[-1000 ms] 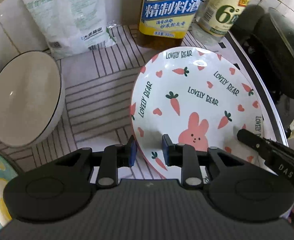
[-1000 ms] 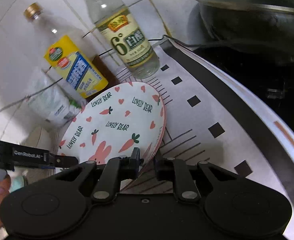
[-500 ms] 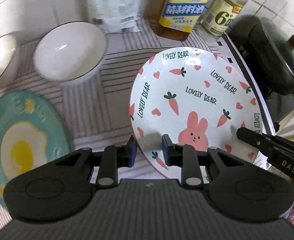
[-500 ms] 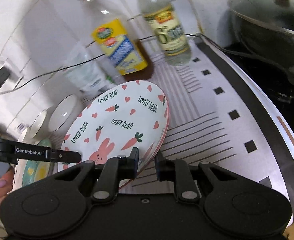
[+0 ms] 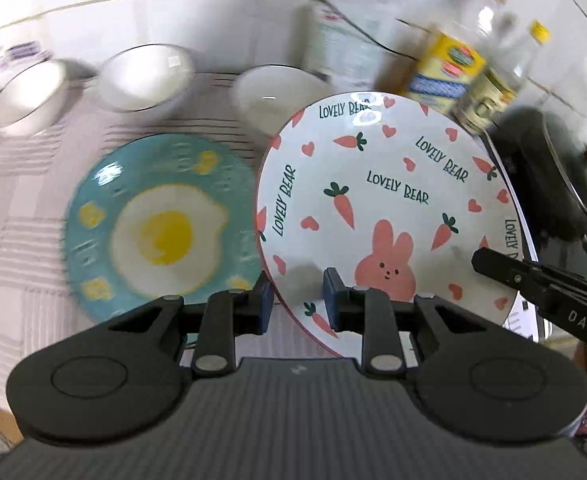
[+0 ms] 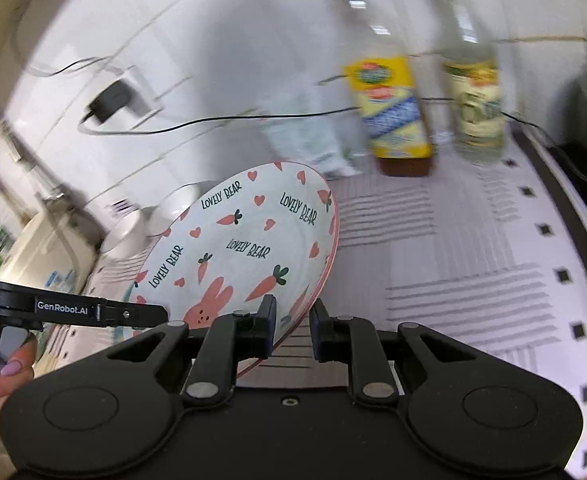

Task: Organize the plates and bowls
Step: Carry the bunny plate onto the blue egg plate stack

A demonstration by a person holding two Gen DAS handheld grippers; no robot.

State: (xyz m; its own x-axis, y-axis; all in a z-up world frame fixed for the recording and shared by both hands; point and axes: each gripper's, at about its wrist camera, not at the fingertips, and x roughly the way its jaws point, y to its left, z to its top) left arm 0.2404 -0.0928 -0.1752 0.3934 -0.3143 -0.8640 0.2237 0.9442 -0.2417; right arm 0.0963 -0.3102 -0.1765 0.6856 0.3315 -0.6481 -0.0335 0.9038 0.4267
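While both tools hold it off the striped cloth [image 6: 465, 248], the white round plate printed with pink rabbit and carrots [image 5: 377, 200] sits tilted in the middle of each view. Its lower-left rim is pinched between the fingers of the left gripper [image 5: 298, 306], and the right gripper [image 6: 291, 322] clamps its opposite edge at the lower centre of the frame. A teal fried-egg plate [image 5: 161, 228] lies flat just left of it, with three white bowls [image 5: 145, 78] blurred along the upper left.
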